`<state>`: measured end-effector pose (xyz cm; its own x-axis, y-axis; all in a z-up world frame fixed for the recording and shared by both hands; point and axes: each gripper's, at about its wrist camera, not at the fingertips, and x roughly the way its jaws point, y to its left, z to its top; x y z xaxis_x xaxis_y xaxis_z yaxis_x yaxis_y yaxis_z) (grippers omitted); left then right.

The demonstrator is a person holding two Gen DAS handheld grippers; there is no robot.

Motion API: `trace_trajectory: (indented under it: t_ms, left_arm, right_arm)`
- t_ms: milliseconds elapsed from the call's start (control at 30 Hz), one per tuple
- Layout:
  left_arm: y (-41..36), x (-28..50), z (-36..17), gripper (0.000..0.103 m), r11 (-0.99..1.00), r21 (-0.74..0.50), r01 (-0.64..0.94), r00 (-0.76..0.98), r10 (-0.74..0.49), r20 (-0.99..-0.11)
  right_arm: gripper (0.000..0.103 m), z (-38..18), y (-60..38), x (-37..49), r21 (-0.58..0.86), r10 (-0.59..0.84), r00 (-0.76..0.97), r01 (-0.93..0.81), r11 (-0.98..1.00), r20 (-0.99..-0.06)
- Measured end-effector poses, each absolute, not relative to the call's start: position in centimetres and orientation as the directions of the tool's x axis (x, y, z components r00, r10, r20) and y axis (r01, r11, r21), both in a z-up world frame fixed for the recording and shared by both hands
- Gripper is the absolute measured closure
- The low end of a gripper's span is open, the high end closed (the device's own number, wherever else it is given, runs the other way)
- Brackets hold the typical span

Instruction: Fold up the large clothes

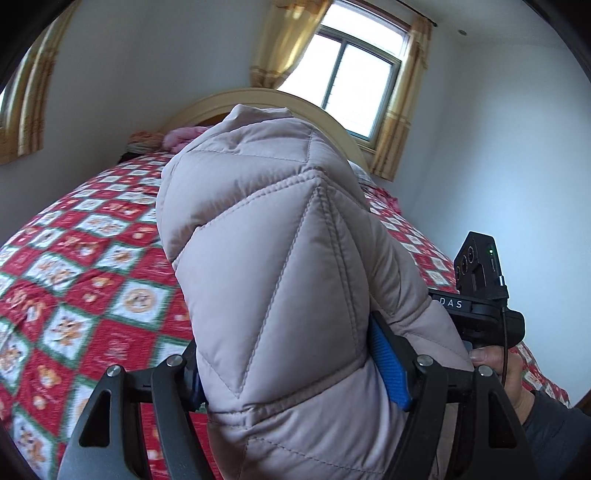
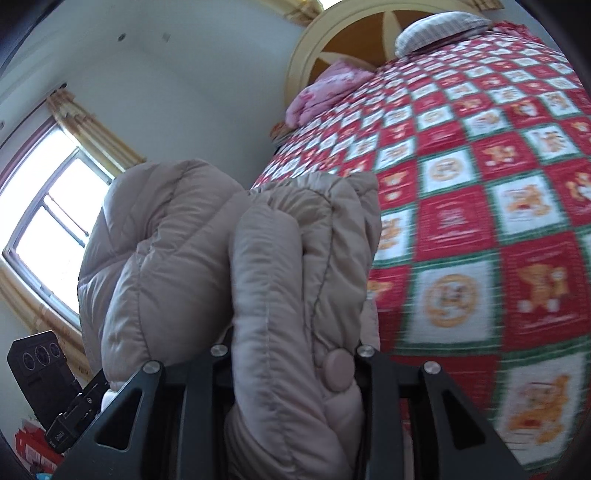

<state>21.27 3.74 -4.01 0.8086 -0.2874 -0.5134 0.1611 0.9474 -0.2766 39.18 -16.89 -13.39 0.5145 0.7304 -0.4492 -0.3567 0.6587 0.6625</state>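
Nearest the lens in the left wrist view, the left gripper (image 1: 295, 376) fills the bottom of the frame, its black arms spread fairly wide and clamped on a thick fold of the quilted jacket (image 1: 273, 258). One blue pad (image 1: 388, 362) presses into the padding at lower right of centre; the other is mostly buried under fabric. The jacket, pale pink-beige, bulges up from the jaws through the middle of the frame and hides much of the bed behind it.

In the right wrist view, the right gripper (image 2: 291, 376) sits at the bottom centre, its jaws set narrower and closed on a bunched edge of the same jacket (image 2: 258, 266), where a round snap button (image 2: 338, 371) shows just beside the right-hand finger. The padding rises from the grip and folds over toward the left of the frame.

Beyond the jacket lies the bed, covered by a red, white and green checked quilt (image 1: 81, 280) with bear pictures; it is blurred. A pink bundle (image 2: 325, 92) and a pillow (image 2: 439, 31) lie by the curved headboard (image 1: 258, 98). A window (image 1: 354, 74) with yellow curtains (image 1: 402, 107) sits at the top of the left view. At lower right there, a hand (image 1: 506, 373) holds the other black device.
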Motion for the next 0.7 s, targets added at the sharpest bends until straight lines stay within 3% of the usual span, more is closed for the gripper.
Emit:
trace_trajectory:
  t_ms: [700]
  left_arm:
    - [18.3, 19.5, -6.4, 0.030, 0.943, -0.328, -0.060, 0.835, -0.133, -0.535]
  right_arm:
    - [0.070, -13.2, 1.1, 41.4, 0.622, 0.806, 0.329, -0.515, 0.590, -0.492]
